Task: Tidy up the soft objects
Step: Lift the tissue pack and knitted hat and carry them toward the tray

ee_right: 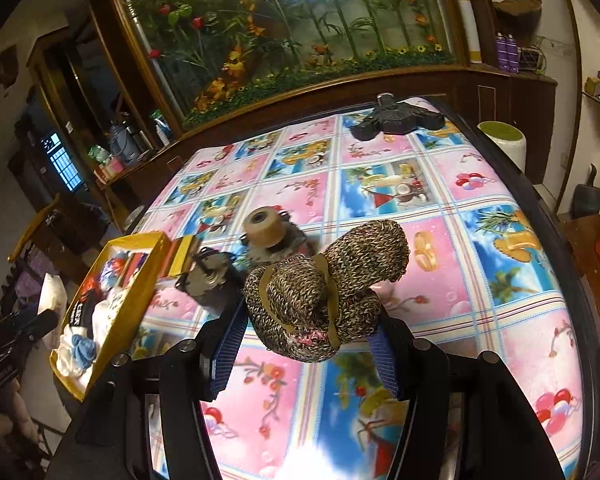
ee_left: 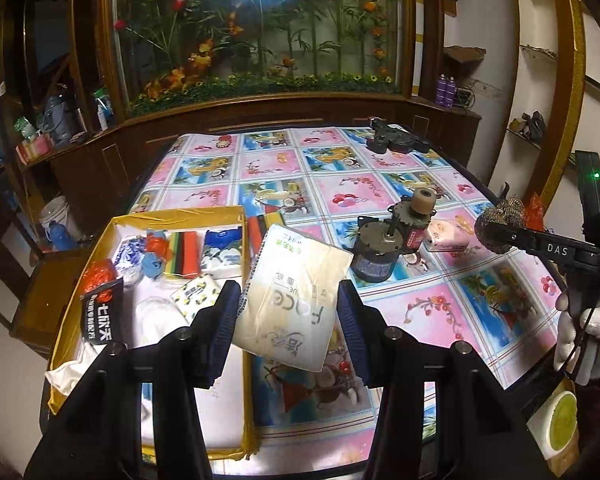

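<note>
A: The left gripper (ee_left: 288, 304) is clamping a cream tissue pack (ee_left: 294, 300) between its 2 blue pads, holding it tilted over the right wall of the yellow box (ee_left: 148, 216), above where the box is meeting the patterned tablecloth (ee_left: 380, 184).

B: And the right gripper (ee_right: 308, 340)?

A: It is squeezing a bundle of brown knitted gloves (ee_right: 324, 284), lifted off the cloth, fingers pointing forward across the table. In the left wrist view that gripper is reaching in from the right edge, a white-gloved hand (ee_left: 588, 332) wrapping its handle, the bundle sitting at its tip.

B: What is lying in the box?

A: A striped sponge (ee_left: 184, 254), a blue-and-white tissue pack (ee_left: 222, 254), a lemon-print pack (ee_left: 196, 294), a black packet with red print (ee_left: 102, 308) and white cloth (ee_left: 156, 316) are sitting inside.

B: And on the table?

A: A grey motor with a tan roller (ee_left: 388, 244) is standing near the middle, a pink pack (ee_left: 446, 236) lying just beside it. A dark metal part (ee_left: 396, 140) is resting well apart at the far edge.
</note>
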{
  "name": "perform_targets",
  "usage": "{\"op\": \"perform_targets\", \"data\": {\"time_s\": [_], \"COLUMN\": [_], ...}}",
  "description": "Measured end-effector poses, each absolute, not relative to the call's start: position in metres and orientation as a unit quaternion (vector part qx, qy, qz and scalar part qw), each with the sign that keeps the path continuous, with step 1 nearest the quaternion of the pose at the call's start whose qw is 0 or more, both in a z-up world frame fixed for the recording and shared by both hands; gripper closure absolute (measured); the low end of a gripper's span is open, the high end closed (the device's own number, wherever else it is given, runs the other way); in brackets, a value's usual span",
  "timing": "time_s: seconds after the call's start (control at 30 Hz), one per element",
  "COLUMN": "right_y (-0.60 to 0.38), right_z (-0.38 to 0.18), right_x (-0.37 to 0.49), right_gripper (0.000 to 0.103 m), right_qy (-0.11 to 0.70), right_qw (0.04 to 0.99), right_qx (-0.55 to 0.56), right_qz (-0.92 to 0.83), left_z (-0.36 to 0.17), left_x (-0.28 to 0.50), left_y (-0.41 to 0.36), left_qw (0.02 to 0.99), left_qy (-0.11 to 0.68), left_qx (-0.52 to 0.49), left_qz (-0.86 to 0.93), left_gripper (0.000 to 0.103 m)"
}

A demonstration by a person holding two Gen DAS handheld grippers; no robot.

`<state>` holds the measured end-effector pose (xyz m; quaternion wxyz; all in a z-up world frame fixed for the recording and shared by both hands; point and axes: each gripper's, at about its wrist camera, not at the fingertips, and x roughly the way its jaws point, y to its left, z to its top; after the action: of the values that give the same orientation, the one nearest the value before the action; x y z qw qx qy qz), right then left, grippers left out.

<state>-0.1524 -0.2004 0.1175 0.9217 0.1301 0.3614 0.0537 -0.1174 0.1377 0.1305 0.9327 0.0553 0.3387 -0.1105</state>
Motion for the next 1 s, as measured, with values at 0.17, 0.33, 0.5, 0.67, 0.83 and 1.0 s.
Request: {"op": "perform_targets", "data": {"time_s": [0.17, 0.33, 0.5, 0.67, 0.83, 1.0], "right_y": [-0.176, -0.151, -0.125, -0.092, -0.060, -0.029], "right_z": [0.120, 0.119, 0.119, 0.115, 0.107, 0.101], "right_x": [-0.151, -0.142, -0.131, -0.119, -0.106, -0.097], "right_gripper": [0.045, 0.045, 0.045, 0.045, 0.045, 0.045], "right_qy": [0.367, 0.375, 0.384, 0.393, 0.406, 0.414], "right_qw": [0.920, 0.917, 0.914, 0.910, 0.903, 0.898], "right_qx": [0.115, 0.103, 0.085, 0.066, 0.051, 0.034], "right_qz": [0.073, 0.085, 0.100, 0.115, 0.130, 0.147], "left_z": [0.130, 0.127, 0.122, 0.115, 0.105, 0.097], "left_x": [-0.125, -0.126, -0.123, -0.121, -0.119, -0.118], "left_y": [0.146, 0.158, 0.173, 0.192, 0.210, 0.228], "left_qw": [0.936, 0.937, 0.938, 0.938, 0.936, 0.934], "left_qy": [0.334, 0.336, 0.335, 0.339, 0.346, 0.352], "left_qx": [0.055, 0.049, 0.039, 0.020, 0.000, -0.019], "left_qz": [-0.099, -0.086, -0.074, -0.069, -0.064, -0.057], "left_gripper": [0.056, 0.055, 0.055, 0.055, 0.055, 0.055]}}
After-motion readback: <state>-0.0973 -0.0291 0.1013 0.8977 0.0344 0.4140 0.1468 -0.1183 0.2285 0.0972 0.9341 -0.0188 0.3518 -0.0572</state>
